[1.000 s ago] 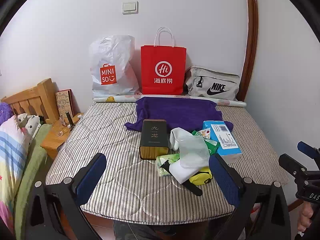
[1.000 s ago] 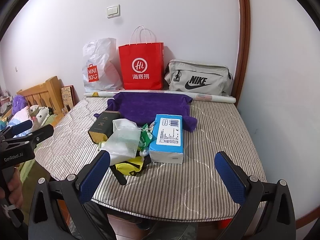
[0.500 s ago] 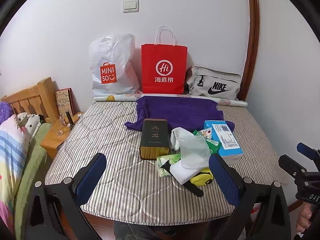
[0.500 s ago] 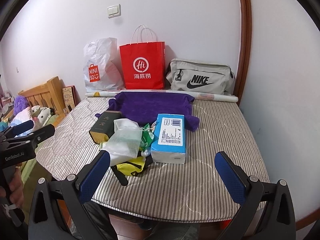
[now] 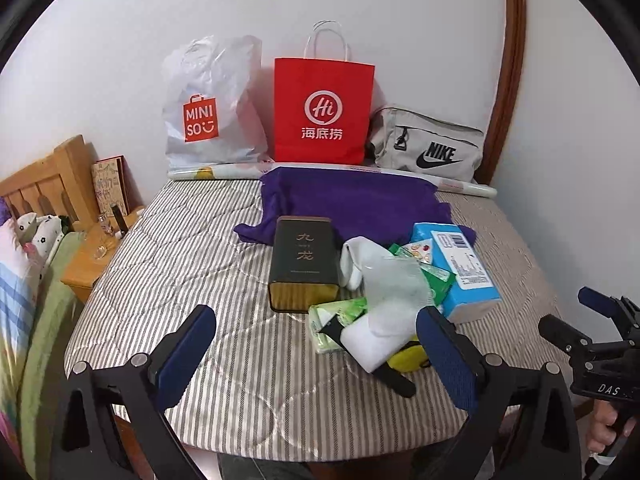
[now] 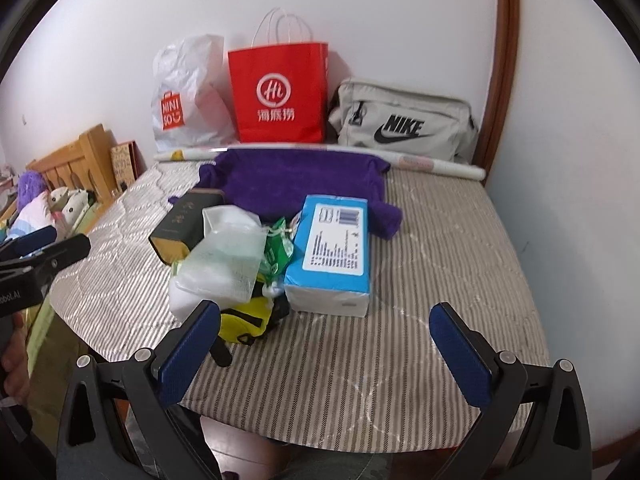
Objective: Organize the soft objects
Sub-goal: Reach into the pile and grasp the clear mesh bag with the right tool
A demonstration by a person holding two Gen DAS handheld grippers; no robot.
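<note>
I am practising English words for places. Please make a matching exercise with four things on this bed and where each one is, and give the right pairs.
Things:
1. red paper bag
2. Nike bag
3. blue tissue pack
4. dark tin box

Places:
A. at the left edge of the pile, in front of the purple cloth
B. against the wall, in the far right corner
C. against the wall, between the white plastic bag and the grey bag
D. at the right edge of the pile

Pairs: 1-C, 2-B, 3-D, 4-A
</note>
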